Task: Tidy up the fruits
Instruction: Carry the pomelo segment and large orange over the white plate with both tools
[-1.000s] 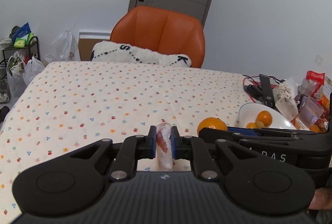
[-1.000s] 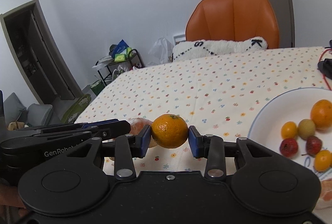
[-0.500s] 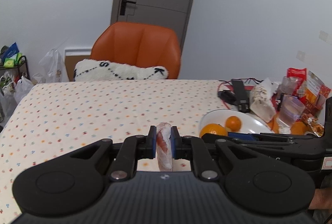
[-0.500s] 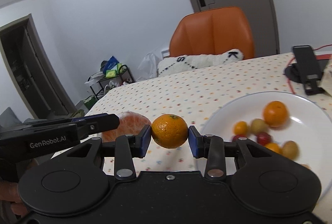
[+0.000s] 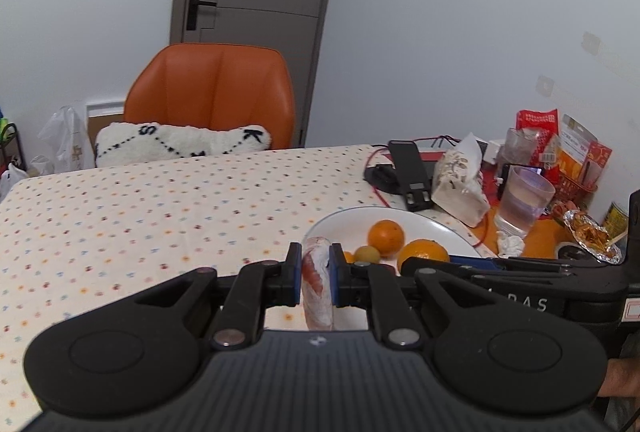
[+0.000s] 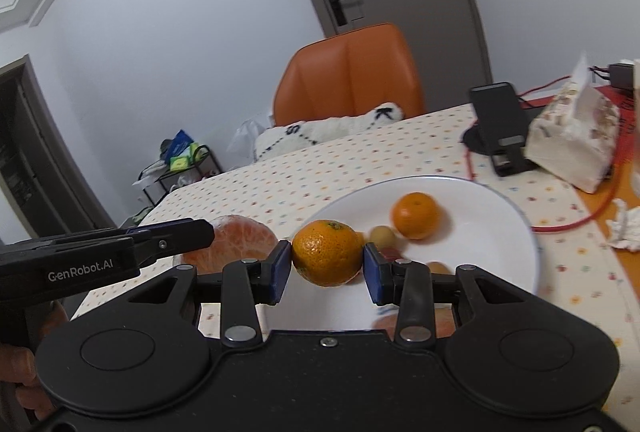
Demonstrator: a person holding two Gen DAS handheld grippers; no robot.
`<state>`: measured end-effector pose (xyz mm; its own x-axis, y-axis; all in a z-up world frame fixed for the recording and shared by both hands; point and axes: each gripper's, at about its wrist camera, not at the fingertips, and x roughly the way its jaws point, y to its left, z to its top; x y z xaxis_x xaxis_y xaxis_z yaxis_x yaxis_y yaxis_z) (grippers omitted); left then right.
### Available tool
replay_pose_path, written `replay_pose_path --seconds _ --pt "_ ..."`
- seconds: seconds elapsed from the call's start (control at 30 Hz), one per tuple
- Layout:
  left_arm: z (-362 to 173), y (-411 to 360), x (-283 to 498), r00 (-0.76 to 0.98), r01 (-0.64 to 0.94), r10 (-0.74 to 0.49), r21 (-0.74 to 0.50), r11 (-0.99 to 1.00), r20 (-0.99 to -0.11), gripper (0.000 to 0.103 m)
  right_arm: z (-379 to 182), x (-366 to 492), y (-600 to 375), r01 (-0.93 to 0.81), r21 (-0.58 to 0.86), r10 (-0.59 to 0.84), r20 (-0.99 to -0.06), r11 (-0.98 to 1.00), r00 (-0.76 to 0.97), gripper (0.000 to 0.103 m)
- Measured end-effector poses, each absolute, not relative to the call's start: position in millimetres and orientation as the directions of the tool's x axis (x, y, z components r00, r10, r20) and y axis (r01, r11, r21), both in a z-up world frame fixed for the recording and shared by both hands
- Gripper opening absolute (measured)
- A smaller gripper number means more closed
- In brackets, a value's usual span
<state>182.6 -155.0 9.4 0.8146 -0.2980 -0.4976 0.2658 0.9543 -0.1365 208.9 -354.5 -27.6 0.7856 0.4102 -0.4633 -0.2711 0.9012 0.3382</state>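
My left gripper (image 5: 314, 272) is shut on a plastic-wrapped piece of orange-red fruit (image 5: 316, 284), held edge-on above the flowered tablecloth. The right wrist view shows that wrapped fruit (image 6: 236, 244) as a broad half beside the left gripper's fingers (image 6: 176, 236). My right gripper (image 6: 327, 264) is shut on a mandarin (image 6: 327, 252) above the near left rim of a white plate (image 6: 500, 232). The plate (image 5: 440, 228) holds an orange (image 5: 386, 237) and a few small fruits (image 5: 368, 254). The held mandarin (image 5: 423, 256) shows to the right of my left fingers.
Behind the plate stand a black phone stand (image 5: 410, 172), a tissue pack (image 5: 460, 184), a plastic cup (image 5: 524, 198) and snack packets (image 5: 560, 144), with a red cable among them. An orange chair (image 5: 212, 92) with a white cushion (image 5: 180, 142) is at the table's far edge.
Both grippers have swung right towards the plate, which now lies just ahead of and under the held fruits. Both grips are unchanged.
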Motion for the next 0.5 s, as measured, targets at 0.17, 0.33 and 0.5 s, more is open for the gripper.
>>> replay_pose_path --seconds 0.17,0.33,0.5 --pt "4.7 -167.5 190.4 0.802 0.285 -0.312 -0.132 0.949 -0.510 0.012 -31.2 211.6 -374.5 -0.233 0.349 0.382 -0.461 0.908 0.801 0.037" --pt "0.3 -174.2 197.7 0.794 0.293 -0.322 -0.140 0.946 -0.516 0.012 -31.8 215.6 -385.7 -0.208 0.347 0.360 -0.462 0.914 0.810 0.037" --pt "-6.8 -178.1 205.1 0.780 0.293 -0.338 -0.169 0.941 -0.527 0.012 -31.8 219.6 -394.1 -0.178 0.344 0.333 -0.469 0.922 0.818 0.037"
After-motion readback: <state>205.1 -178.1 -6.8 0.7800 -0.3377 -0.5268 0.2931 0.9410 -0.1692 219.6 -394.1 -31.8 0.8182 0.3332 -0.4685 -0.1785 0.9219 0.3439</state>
